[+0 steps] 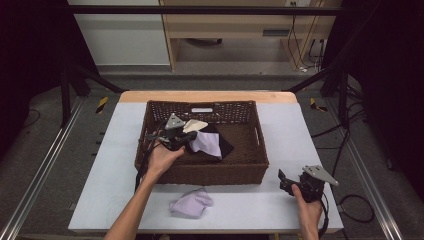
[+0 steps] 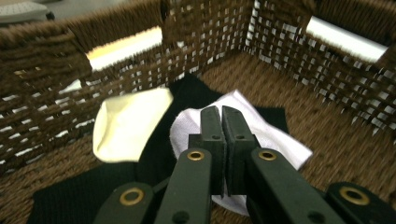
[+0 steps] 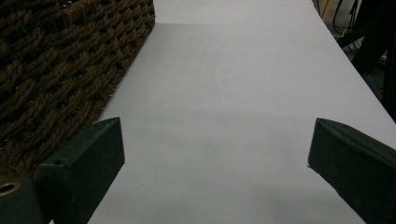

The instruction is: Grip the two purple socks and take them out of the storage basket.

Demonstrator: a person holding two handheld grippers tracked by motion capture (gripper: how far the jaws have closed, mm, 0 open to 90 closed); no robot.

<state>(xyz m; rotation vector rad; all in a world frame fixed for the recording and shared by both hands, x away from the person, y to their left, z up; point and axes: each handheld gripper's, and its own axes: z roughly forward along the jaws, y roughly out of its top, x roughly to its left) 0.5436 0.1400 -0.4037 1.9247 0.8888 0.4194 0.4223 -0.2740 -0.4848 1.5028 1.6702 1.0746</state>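
My left gripper [image 1: 187,140] reaches into a brown wicker basket [image 1: 200,175] and is shut on a lavender cloth [image 1: 207,144]. In the left gripper view its jaws [image 2: 222,116] are pressed together, and the pale cloth [image 2: 275,135] is bunched around their tips. Under it lies a black cloth [image 2: 154,158], and a cream cloth [image 2: 128,123] rests beside it near the basket wall [image 2: 327,74]. My right gripper [image 1: 286,181] stands open above the white table to the right of the basket, with nothing between its jaws [image 3: 215,140].
A second lavender cloth [image 1: 191,202] lies crumpled on the table [image 1: 280,125] in front of the basket. The basket's woven side [image 3: 56,70] is close on the left in the right gripper view. Black frame posts flank the table.
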